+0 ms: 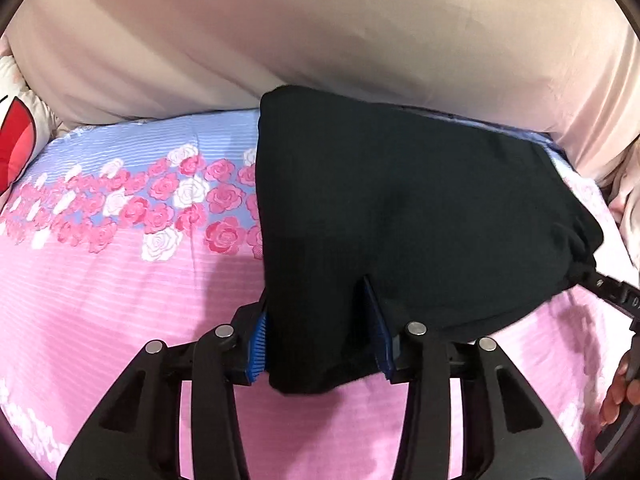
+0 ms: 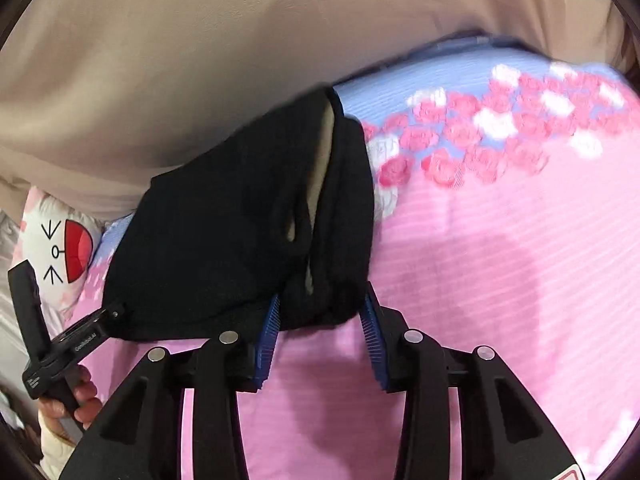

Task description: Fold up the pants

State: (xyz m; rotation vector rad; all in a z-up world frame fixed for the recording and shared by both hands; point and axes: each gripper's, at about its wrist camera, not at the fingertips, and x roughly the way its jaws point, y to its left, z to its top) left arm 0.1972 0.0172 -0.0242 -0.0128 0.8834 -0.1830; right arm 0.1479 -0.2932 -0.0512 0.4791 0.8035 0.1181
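A pair of black pants [image 1: 400, 208], folded into a compact bundle, lies on a bed covered by a pink striped sheet [image 1: 120, 288] with a blue band printed with pink and white roses. The bundle sits close to the far edge of the bed, its far end touching a large beige cushion [image 1: 320, 32] that runs along that edge. The left hand-held gripper [image 1: 320, 344] has its blue ribbed pads on either side of the near left corner of the pants, with the fabric filling the gap between them and touching both pads, so it is gripping that corner. The right hand-held gripper [image 2: 320, 332] straddles the near right corner of the bundle; the cloth lies between the pads and against the left one, while a little pink sheet shows before the right pad, so I cannot tell whether it is pinching. In the right wrist view the folded layers gape slightly along that side, showing beige behind. A white pillow with a red cartoon mouth [image 2: 68, 248] rests at the far left corner of the bed.
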